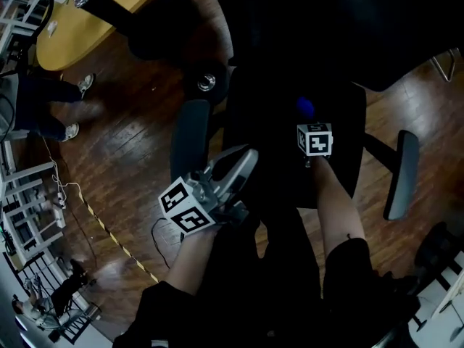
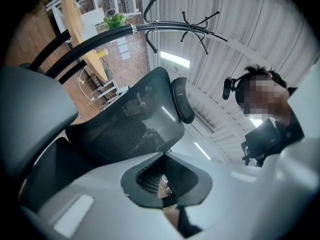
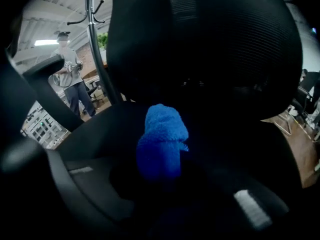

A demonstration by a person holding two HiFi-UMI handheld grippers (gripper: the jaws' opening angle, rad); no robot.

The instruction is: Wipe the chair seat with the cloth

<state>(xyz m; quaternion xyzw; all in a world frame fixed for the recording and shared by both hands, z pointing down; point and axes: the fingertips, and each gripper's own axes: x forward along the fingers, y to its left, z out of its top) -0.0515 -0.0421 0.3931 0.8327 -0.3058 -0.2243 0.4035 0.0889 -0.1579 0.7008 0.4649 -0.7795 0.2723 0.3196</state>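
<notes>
The blue cloth (image 3: 162, 144) is bunched into a roll, its long axis running out from the jaws toward the backrest (image 3: 215, 44), over the chair seat (image 1: 264, 140). The right gripper (image 3: 161, 173) is clamped on its near end, forearm stretched across the seat. The left gripper (image 1: 245, 159), jaws together and empty, lies tilted beside the armrest (image 1: 190, 136)

Wood floor (image 1: 138, 158), yellow table (image 1: 80, 20), coat rack (image 2: 165, 27)
</notes>
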